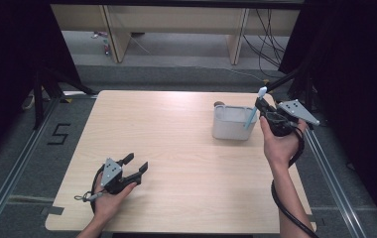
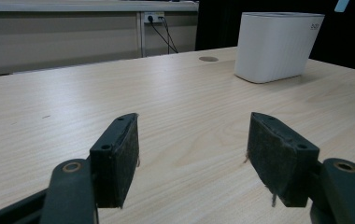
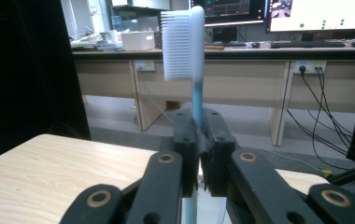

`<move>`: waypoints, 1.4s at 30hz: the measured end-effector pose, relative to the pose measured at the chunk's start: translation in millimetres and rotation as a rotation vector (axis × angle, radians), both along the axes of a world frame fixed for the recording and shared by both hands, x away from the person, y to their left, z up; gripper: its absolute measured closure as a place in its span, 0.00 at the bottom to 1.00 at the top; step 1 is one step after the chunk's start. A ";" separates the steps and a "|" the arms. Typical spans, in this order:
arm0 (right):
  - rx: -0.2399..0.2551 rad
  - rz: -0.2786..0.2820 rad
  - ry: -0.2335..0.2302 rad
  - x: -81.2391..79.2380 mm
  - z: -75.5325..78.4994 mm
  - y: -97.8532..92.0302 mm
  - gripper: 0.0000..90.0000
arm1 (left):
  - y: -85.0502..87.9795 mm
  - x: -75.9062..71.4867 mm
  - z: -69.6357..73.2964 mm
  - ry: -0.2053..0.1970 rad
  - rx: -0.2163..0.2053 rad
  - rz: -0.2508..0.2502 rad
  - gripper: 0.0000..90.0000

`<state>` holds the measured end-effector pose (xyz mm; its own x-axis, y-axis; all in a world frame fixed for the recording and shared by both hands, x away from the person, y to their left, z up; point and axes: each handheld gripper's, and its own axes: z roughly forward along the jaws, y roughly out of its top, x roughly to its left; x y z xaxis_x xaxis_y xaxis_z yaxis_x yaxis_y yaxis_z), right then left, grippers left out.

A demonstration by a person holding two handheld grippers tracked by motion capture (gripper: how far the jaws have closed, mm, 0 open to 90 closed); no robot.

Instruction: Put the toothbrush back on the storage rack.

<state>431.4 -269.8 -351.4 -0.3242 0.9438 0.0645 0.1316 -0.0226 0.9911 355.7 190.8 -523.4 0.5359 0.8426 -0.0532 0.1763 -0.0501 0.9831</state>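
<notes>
A blue-handled toothbrush [image 1: 254, 110] with a white bristle head [image 3: 181, 44] stands upright in my right gripper [image 1: 264, 108], which is shut on its handle [image 3: 197, 109] above the right end of a white rectangular container [image 1: 233, 122]. The brush's lower end reaches down toward the container's opening. My left gripper [image 1: 136, 165] rests low over the front left of the wooden table [image 1: 176, 148], held in a hand, open, with nothing between its pads [image 2: 119, 158]. From the left gripper view the white container [image 2: 276, 45] stands far ahead at the right.
A small round hole [image 2: 208, 59] marks the tabletop behind the container. Black curtains flank both sides. A cable [image 1: 288, 203] trails from the right gripper along the forearm. Desks, monitors and wires lie beyond the table.
</notes>
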 end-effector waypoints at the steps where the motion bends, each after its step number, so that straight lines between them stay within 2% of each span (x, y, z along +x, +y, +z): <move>1: 0.006 -0.003 0.000 0.6 0.6 -0.1 0.96 | 0.1 -0.1 0.0 0.000 -0.001 0.000 0.37; 6: 0.008 -0.013 -0.011 4.2 3.5 -1.8 0.96 | 0.2 -0.2 0.0 -0.001 -0.002 -0.002 0.37; 8: 0.006 -0.016 0.001 5.1 4.6 -2.4 0.96 | 0.3 -0.2 -0.1 0.000 -0.003 -0.002 0.37; 11: 0.006 -0.023 -0.016 7.7 4.8 -3.1 0.96 | 0.4 -0.1 -0.1 0.001 -0.007 -0.001 0.37; 15: 0.020 -0.021 -0.001 8.4 5.6 -2.4 0.96 | 0.3 -0.3 -0.1 -0.002 -0.002 -0.003 0.37; 19: 0.011 -0.030 -0.013 10.7 6.0 -3.7 0.96 | 0.4 -0.1 -0.1 0.001 -0.007 -0.002 0.37; 21: 0.018 -0.031 0.002 10.8 6.6 -3.8 0.96 | 0.0 1.1 -1.1 -0.014 -0.023 -0.008 0.37; 23: 0.014 -0.034 -0.012 12.5 6.9 -4.2 0.96 | 0.2 1.0 -1.0 -0.013 -0.023 -0.008 0.37; 25: 0.021 -0.035 -0.002 13.2 7.8 -4.1 0.96 | 0.3 0.9 -1.0 -0.012 -0.023 -0.009 0.37; 26: 0.010 -0.033 -0.007 14.7 8.2 -4.9 0.96 | 0.2 0.9 -1.0 -0.012 -0.023 -0.009 0.37; 33: 0.016 -0.041 -0.006 20.3 11.6 -5.7 0.96 | 0.2 0.8 -1.1 -0.013 -0.025 -0.010 0.37; 34: 0.017 -0.045 -0.005 21.3 12.0 -6.4 0.96 | 1.1 -0.7 0.1 0.003 -0.009 -0.003 0.37; 36: 0.017 -0.052 -0.006 23.7 13.0 -7.7 0.95 | 1.0 -0.7 0.0 0.003 -0.009 -0.004 0.37; 38: 0.024 -0.059 -0.011 26.1 13.9 -9.9 0.96 | 0.0 0.6 -1.1 -0.015 -0.023 -0.013 0.37; 42: 0.031 -0.066 -0.005 29.9 14.1 -12.7 0.96 | 0.0 0.5 -1.0 -0.014 -0.022 -0.011 0.38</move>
